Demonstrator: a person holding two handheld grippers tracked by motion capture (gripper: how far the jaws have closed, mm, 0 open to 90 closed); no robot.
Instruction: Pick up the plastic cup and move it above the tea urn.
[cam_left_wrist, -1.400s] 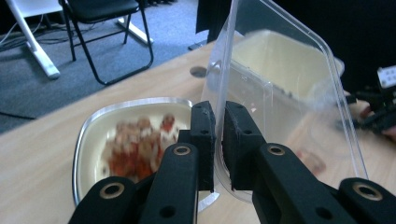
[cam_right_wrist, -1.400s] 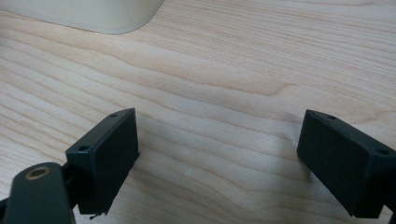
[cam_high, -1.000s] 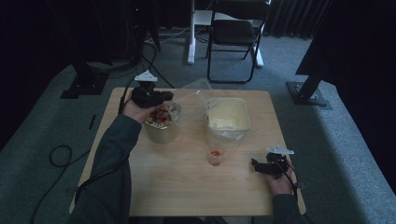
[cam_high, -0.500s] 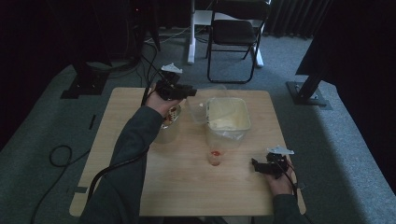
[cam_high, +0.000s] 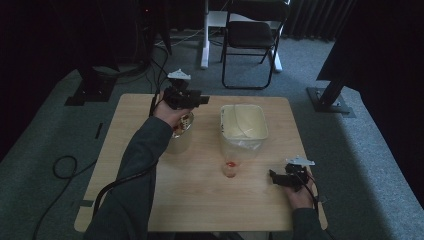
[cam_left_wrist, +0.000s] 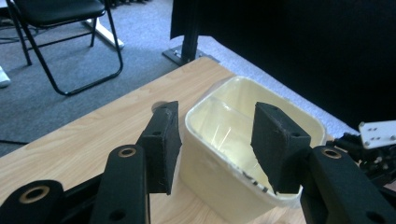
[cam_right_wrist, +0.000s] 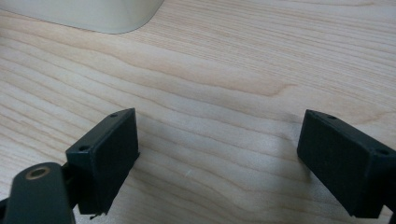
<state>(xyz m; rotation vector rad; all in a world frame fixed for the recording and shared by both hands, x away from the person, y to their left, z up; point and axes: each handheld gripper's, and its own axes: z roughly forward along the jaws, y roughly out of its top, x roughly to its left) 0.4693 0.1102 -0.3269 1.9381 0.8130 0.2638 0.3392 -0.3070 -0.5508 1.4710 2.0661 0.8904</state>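
The left gripper (cam_high: 199, 100) hovers with its jaws apart and empty. Just ahead of it, slightly to its right, stands the cream tub (cam_left_wrist: 243, 140), upright with its mouth up and its long axis running away from the person. The right gripper (cam_high: 278, 178) rests low on the table (cam_high: 150, 200), jaws wide, also near the tub. The left seems better aimed at its rim.

The left gripper (cam_high: 200, 100) is raised at the table's eleven o'clock on an outstretched forearm, its jaws spread and pointing toward three o'clock. The right gripper (cam_high: 274, 176) sits low at five o'clock, jaws wide apart, aimed toward nine o'clock.
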